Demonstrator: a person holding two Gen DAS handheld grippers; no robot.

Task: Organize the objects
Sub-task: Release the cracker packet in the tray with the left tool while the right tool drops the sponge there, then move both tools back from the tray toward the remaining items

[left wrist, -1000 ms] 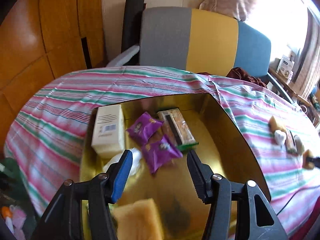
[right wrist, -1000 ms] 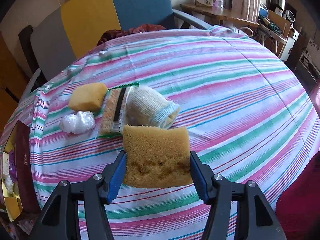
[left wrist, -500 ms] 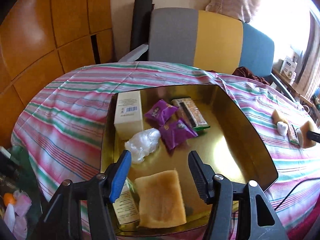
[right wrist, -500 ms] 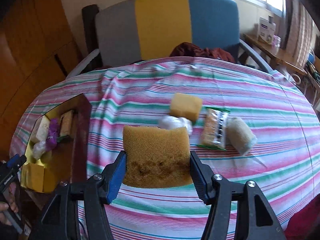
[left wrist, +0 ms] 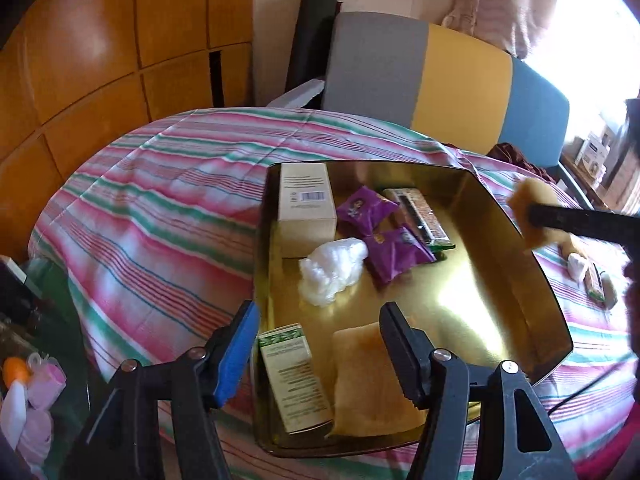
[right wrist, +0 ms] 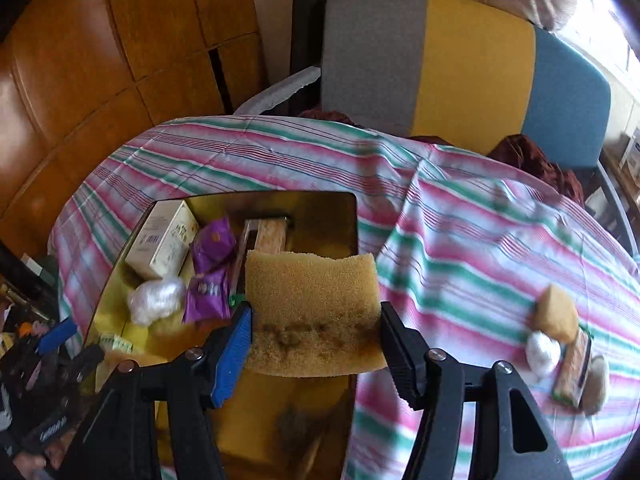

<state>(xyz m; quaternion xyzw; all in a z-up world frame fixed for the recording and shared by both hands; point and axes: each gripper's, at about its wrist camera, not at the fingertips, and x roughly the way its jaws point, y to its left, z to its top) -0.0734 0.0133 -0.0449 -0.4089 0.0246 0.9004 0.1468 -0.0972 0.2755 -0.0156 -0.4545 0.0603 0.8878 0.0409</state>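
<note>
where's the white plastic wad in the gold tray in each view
Left wrist: white plastic wad lies mid-tray, just past the open left gripper, beside the purple packets.
Right wrist: same wad at left, in the gold tray, left of the sponge held in the right gripper.
Shared landmark: cream barcode box behind it.

Box (left wrist: 306, 210), packets (left wrist: 394, 254) in tray (left wrist: 520, 280) — tray on table (left wrist: 160, 220).

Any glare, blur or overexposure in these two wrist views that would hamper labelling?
Left wrist view: the window is blown out, glare patches sit on the gold tray, and the incoming sponge is motion-blurred. Right wrist view: the striped tablecloth is smeared; the held sponge is sharp.
</note>
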